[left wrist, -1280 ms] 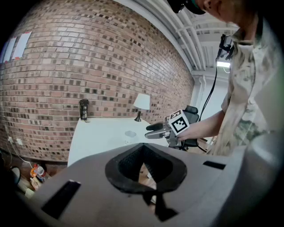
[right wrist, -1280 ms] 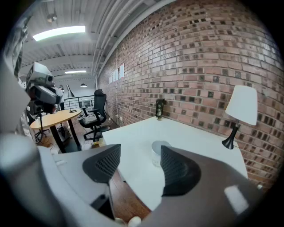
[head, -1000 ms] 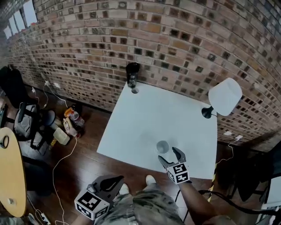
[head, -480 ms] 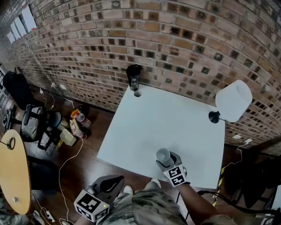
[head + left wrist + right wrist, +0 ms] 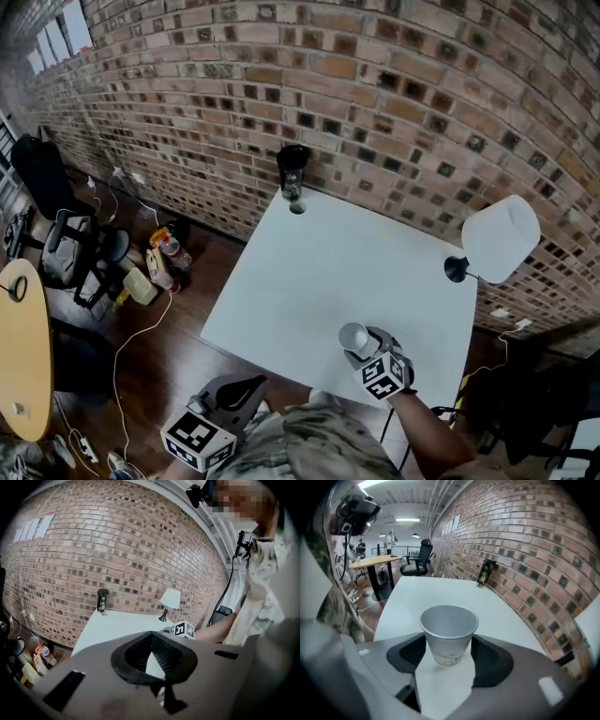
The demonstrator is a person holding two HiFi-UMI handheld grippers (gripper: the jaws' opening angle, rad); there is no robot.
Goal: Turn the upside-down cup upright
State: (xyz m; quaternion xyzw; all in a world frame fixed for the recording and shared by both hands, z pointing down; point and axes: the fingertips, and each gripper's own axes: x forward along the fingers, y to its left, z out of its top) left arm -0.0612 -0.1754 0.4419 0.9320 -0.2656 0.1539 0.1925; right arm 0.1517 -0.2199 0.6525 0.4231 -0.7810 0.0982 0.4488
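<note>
A small grey paper cup stands near the front edge of the white table. In the right gripper view the cup shows its wider end up and its narrower end on the table; I cannot tell mouth from base. My right gripper reaches down over it, jaws closing, one pad against each side of the cup. My left gripper hangs off the table's front left, over the floor, with its tips together and nothing between them.
A black can stands at the table's far corner by the brick wall, a small round thing just before it. A lamp with a white shade stands at the right edge. Bags, bottles and cables lie on the floor at left.
My right gripper has moved from just behind the cup onto it, rolling at the wrist, and its wide jaws have closed in on the cup's sides. The left gripper has barely shifted.
</note>
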